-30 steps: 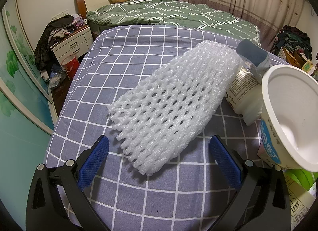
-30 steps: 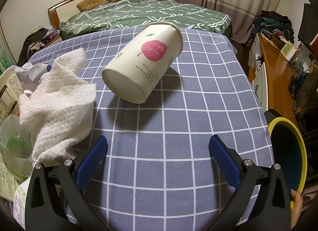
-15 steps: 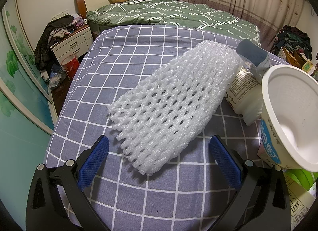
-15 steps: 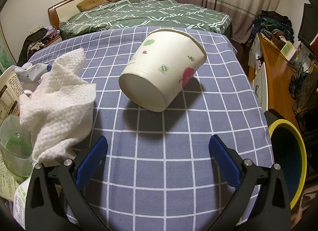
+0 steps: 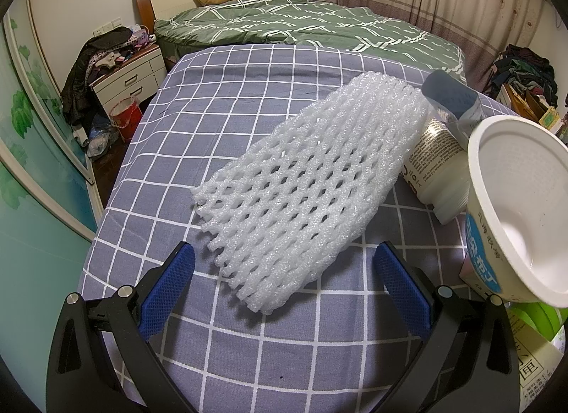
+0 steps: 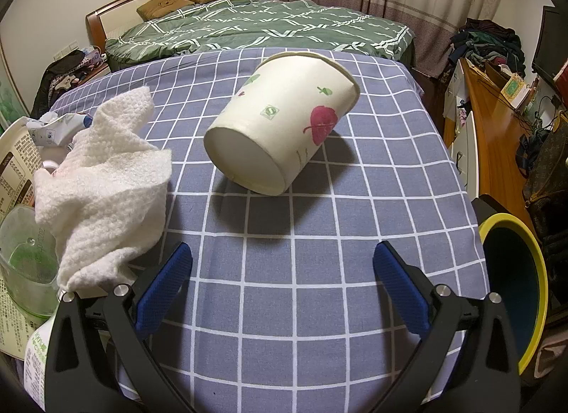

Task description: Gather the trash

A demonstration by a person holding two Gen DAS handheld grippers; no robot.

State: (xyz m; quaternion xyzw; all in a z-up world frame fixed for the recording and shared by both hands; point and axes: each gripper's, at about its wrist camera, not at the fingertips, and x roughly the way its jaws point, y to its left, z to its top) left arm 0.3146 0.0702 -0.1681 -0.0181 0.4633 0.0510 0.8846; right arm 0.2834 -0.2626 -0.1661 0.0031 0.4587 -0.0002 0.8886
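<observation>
In the left wrist view a white foam fruit net point(image 5: 305, 182) lies on the grey checked cloth point(image 5: 220, 93), just ahead of my open, empty left gripper point(image 5: 284, 278). A white bottle point(image 5: 438, 161) and a white tub point(image 5: 514, 207) lie at its right. In the right wrist view a paper cup with leaf prints point(image 6: 284, 129) lies on its side on the cloth, bottom toward me, ahead of my open, empty right gripper point(image 6: 282, 278). A crumpled white tissue point(image 6: 106, 182) lies at the left. A yellow-rimmed bin point(image 6: 514, 281) stands off the cloth's right edge.
A clear plastic cup point(image 6: 25, 253) and printed packaging point(image 6: 17, 161) lie at the far left of the right wrist view. A green bed point(image 5: 301, 22) is behind the table. A nightstand point(image 5: 127, 76) stands at the left, a wooden desk point(image 6: 497, 122) at the right.
The paper cup has rolled to the right and turned on the cloth. Both grippers have stayed where they were, still open.
</observation>
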